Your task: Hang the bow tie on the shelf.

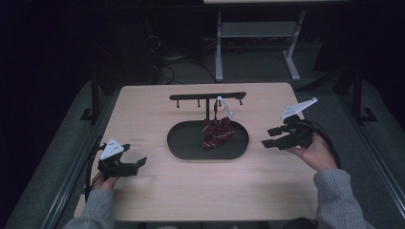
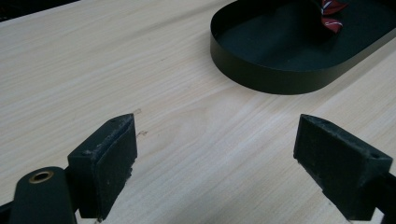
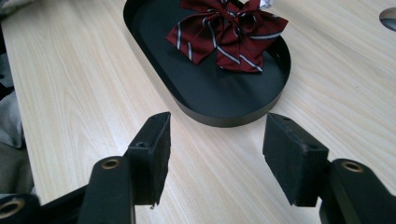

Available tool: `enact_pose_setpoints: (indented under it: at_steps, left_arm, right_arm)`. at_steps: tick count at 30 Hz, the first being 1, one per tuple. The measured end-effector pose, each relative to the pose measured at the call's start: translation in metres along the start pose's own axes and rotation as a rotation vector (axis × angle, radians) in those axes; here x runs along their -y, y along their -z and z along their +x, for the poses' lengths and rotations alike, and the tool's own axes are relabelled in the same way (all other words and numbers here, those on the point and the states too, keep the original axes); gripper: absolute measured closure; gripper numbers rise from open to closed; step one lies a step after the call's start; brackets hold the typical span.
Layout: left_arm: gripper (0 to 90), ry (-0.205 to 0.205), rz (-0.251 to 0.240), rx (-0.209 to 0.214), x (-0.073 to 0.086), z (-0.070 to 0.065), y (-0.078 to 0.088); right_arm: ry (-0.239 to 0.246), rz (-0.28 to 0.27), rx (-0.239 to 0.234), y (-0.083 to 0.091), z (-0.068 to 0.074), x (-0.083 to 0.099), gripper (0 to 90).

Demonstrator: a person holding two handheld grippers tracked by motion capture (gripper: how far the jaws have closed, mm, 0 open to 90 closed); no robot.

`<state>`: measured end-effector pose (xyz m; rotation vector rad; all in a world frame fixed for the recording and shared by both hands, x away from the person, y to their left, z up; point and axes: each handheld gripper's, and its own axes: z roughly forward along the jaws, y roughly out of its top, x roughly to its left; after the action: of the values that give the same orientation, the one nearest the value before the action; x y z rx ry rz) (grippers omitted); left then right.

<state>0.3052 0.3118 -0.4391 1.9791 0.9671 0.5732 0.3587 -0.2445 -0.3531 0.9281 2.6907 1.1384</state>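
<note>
Both jaws gape empty: left gripper (image 1: 138, 163) left of the tray (image 1: 179, 148), right gripper (image 1: 268, 137) right.

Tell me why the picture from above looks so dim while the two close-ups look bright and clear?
High view: only the table catches light; the room behind is nearly black. Left gripper view: bright, even light on the wood, the tray crisp. Right gripper view: the striped bow sharp, the tool pads softer up close.
</note>
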Motion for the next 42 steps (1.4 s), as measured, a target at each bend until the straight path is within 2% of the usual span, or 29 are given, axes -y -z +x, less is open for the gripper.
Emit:
enact_pose_setpoints:
  at_steps: [26, 42]
  left_arm:
    - [13.0, -0.004, 0.003, 0.002, 0.000, -0.001, 0.000]
    - [13.0, -0.010, 0.003, 0.005, 0.000, -0.002, -0.001]
  right_arm:
    - [-0.096, -0.005, -0.006, -0.007, -0.005, 0.052, 41.2]
    - [-0.142, -0.020, -0.013, -0.013, 0.000, 0.081, 41.1]
